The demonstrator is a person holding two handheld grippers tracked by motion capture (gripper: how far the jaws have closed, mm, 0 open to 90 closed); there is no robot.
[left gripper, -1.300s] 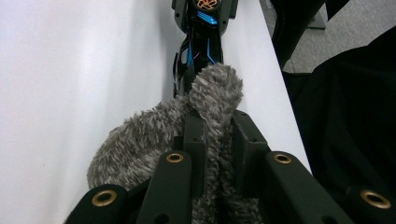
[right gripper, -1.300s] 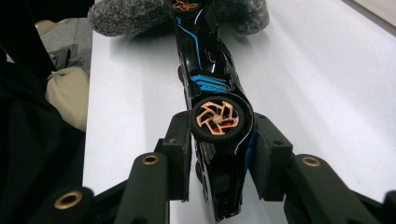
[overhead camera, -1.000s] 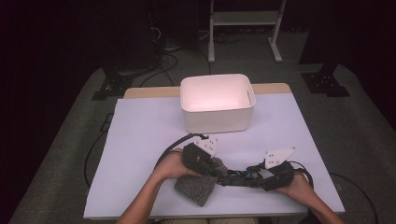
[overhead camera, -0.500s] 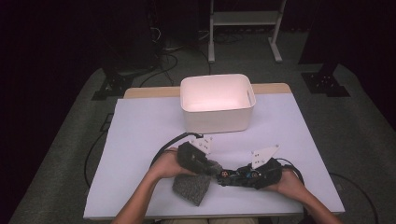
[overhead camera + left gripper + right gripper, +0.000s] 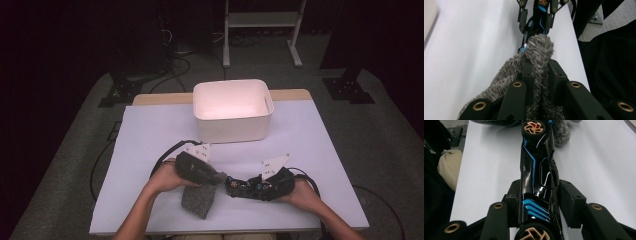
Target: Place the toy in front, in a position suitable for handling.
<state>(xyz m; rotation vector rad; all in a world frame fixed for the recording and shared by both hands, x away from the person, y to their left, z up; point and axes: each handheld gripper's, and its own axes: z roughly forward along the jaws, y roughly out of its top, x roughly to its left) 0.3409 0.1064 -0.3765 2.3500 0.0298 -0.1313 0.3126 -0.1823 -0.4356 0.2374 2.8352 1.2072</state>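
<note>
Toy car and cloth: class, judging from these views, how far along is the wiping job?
Done: the left gripper is clamped on the grey cloth, and the right gripper, whose jaws have just been closing, brackets the black toy car. In hand: cloth meets the car's end. Left: probably wiping it; the white bin looks empty.

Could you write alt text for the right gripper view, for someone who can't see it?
A glossy black toy car with blue stripes and bronze wheels sits lengthwise between the right tool's two black jaws, which have just been closing on it. It lies over a white table, its far end meeting a grey fuzzy cloth.
</note>
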